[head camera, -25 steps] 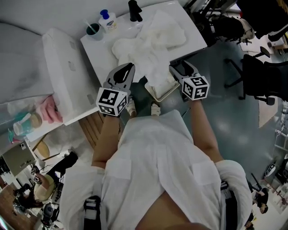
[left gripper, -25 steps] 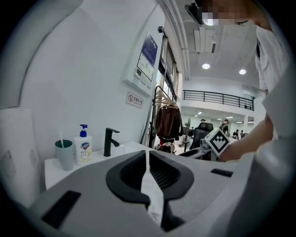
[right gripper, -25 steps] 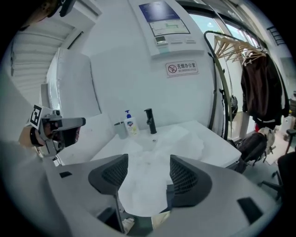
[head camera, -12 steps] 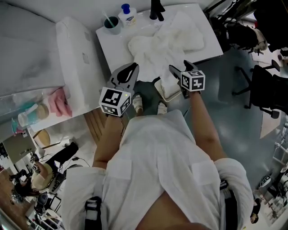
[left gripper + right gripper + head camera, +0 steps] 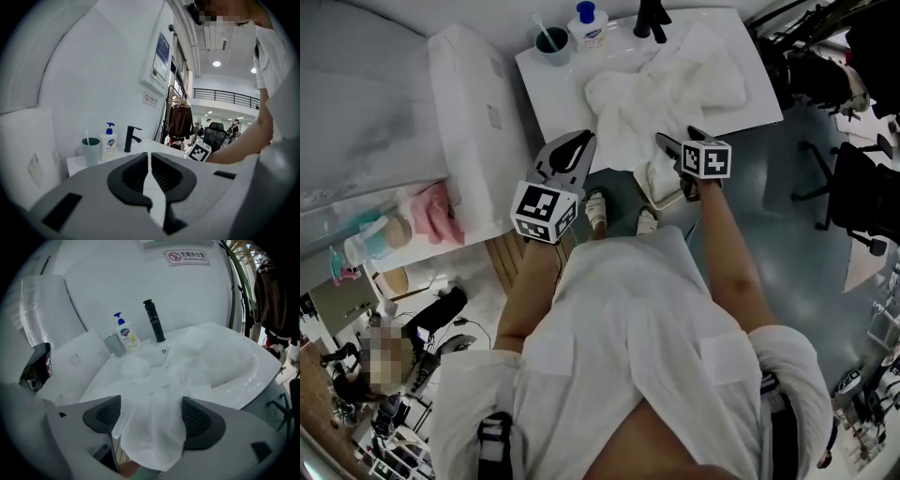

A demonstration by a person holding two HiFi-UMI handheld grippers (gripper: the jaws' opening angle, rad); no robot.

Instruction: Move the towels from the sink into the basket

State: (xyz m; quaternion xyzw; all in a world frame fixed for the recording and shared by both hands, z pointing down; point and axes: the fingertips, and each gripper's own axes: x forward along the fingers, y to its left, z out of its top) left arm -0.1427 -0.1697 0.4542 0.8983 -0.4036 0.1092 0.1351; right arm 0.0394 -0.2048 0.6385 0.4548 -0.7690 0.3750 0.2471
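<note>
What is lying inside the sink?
White towels fill the sink, one hanging over its front rim. They cover most of its bottom, so anything beneath is hidden.

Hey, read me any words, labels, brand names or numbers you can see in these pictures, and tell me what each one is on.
Nothing here is sharp enough to quote.
On the wall sign: a red prohibition symbol and a row of characters, too blurred to read.
On the soap bottle: a blue emblem on the label, print too small to read.
On the wall poster: blue panel, text too small to read.
</note>
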